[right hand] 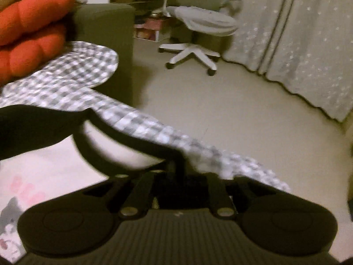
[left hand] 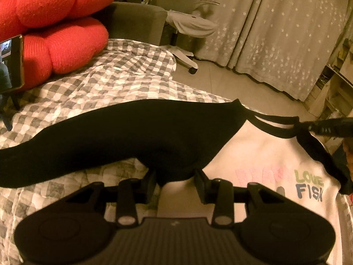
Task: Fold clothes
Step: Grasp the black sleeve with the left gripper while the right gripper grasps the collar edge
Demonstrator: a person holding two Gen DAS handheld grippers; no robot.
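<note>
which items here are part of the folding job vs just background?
In the job:
- T-shirt, white with black sleeve and collar trim
- left gripper, at the sleeve
- right gripper, at the collar

Lying about:
- red cushion
- phone
- office chair
- curtains
- checked bedspread

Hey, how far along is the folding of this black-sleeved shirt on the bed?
Early. Done: the shirt lies print-up on the checked bedspread. In hand: the left claw has the black sleeve between its fingers, and the right claw is at the other shoulder, by the collar; a firm grip is unclear on either. Left: no fold shows yet, so sleeves and body remain.
</note>
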